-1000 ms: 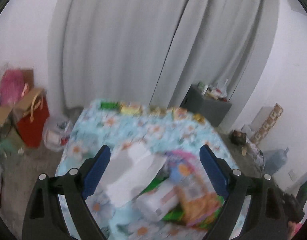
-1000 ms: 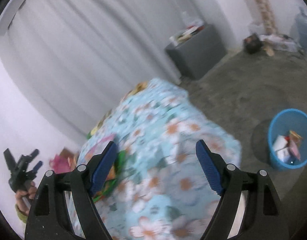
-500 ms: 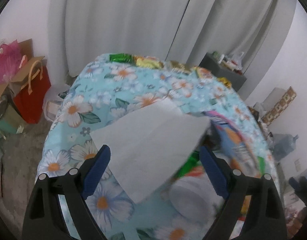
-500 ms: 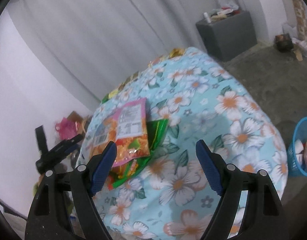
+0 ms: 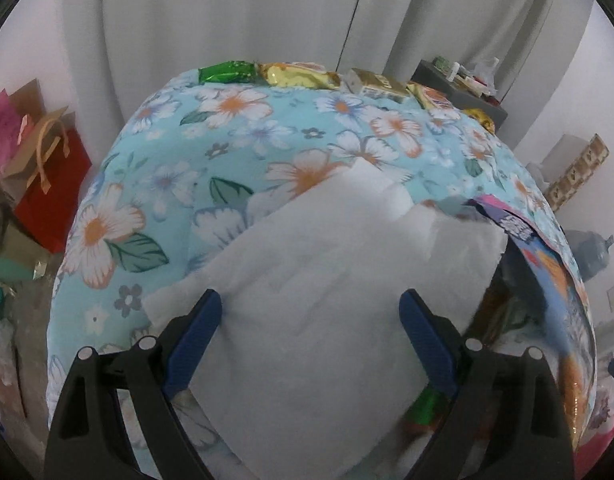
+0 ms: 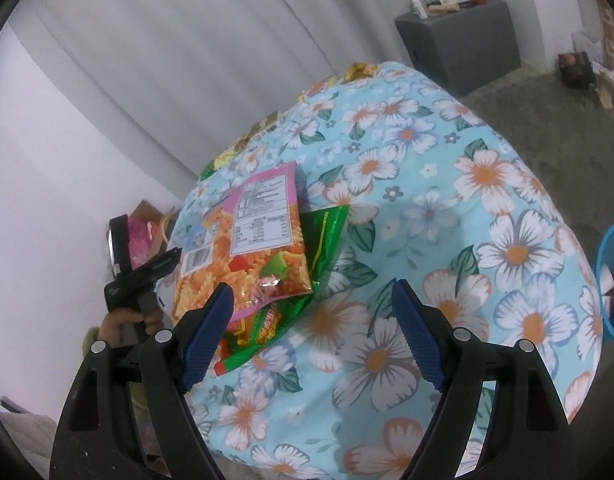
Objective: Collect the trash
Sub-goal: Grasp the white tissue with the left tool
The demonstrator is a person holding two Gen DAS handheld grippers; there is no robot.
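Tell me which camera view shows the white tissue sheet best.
The left wrist view: the white tissue sheet fills the frame, lying on the floral tablecloth between the open left gripper fingers. The right wrist view doesn't show it, only snack bags.

I can't read any text for certain. The pink snack bag [image 6: 251,240] at 9 o'clock of my right view carries a white nutrition-style label and a barcode, print too small to read. The green wrapper [image 6: 267,332] under it shows red-yellow lettering, illegible. In my left view, at 3 o'clock, the blue packet [image 5: 547,256] has blurred white lettering.
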